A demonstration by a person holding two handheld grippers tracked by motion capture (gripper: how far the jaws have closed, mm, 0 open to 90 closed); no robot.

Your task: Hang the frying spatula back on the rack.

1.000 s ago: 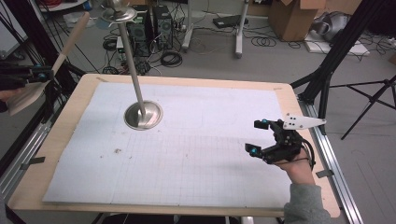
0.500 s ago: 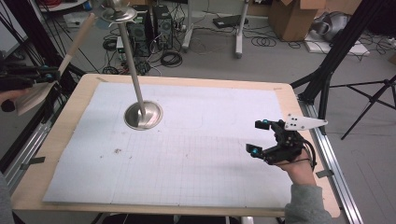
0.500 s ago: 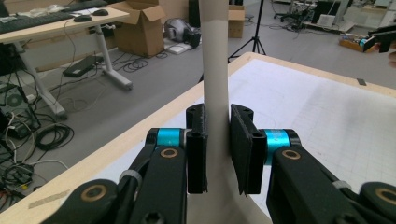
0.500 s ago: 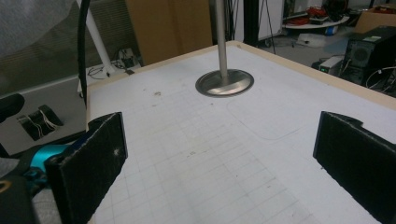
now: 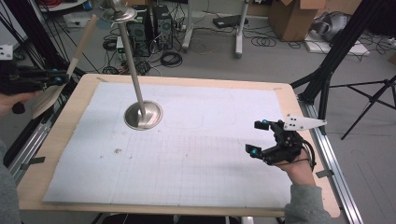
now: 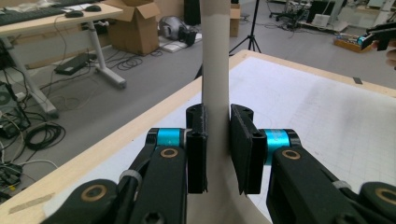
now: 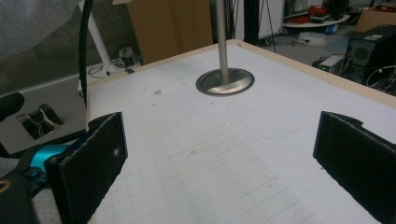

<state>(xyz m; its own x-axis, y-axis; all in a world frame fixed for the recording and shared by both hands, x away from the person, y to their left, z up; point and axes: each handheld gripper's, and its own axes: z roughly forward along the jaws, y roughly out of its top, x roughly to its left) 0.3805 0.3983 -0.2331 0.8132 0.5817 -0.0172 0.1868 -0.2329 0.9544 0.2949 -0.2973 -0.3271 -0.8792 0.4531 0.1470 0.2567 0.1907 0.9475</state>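
My left gripper (image 5: 55, 77) hangs beyond the table's left edge, shut on a pale wooden spatula (image 5: 80, 46) that slants up and to the right. In the left gripper view the pads (image 6: 196, 149) press both sides of the spatula's handle (image 6: 215, 60). My right gripper (image 5: 257, 137) is held open above the mat's right side, with nothing between its pads (image 7: 93, 158). A metal stand (image 5: 133, 70) with a round base (image 5: 143, 115) rises from the mat's far left part. That base (image 7: 225, 81) lies ahead of the right gripper.
A white gridded mat (image 5: 187, 154) covers the wooden table (image 5: 308, 154). A small dark speck (image 5: 116, 150) lies on the mat. Tripod legs (image 5: 327, 70), cables and computer cases (image 5: 154, 23) stand on the floor behind the table.
My left gripper with the spatula has shifted slightly right, toward the table. The right gripper has stayed where it was.
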